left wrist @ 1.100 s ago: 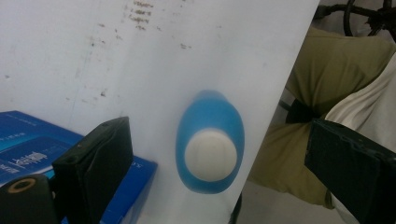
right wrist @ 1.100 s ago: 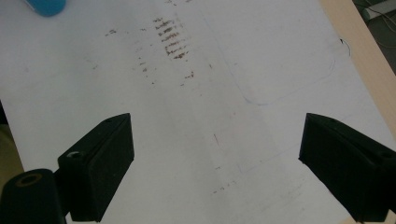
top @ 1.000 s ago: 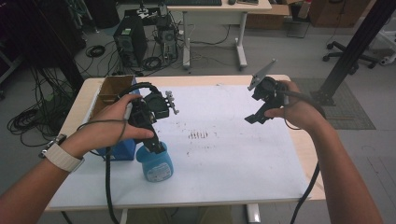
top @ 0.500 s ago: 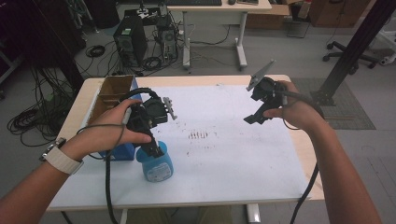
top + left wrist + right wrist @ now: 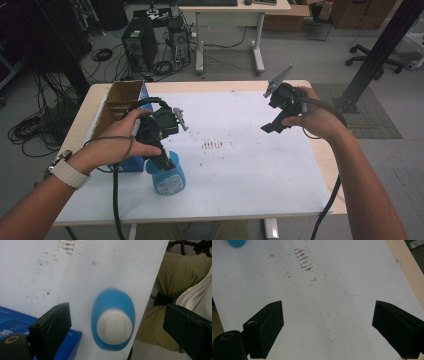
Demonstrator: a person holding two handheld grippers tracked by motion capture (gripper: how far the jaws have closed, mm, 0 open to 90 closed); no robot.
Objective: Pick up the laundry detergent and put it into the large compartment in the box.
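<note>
Blue bottle (image 5: 167, 177) upright near table's (image 5: 260, 165) near-left edge, beside blue box (image 5: 125, 163). We hold left gripper (image 5: 167, 162) just above bottle, jaws wide apart, gripping nothing. Right gripper (image 5: 270, 127) over far right, wide open, empty.

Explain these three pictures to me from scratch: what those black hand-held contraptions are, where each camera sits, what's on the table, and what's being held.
A person sits at a table and holds a hand-operated gripper in each hand, each with two black fingers. The high view looks down from above: the left gripper hangs over a blue bottle, and the right gripper is held up over the white sheet covering the table. The other two pictures come from cameras riding on the grippers. The left gripper view looks straight down at the bottle's white cap, between its spread fingers. The right gripper view shows bare sheet with brown marks. A blue box and a cardboard box sit at the left. Nothing is held yet.
</note>
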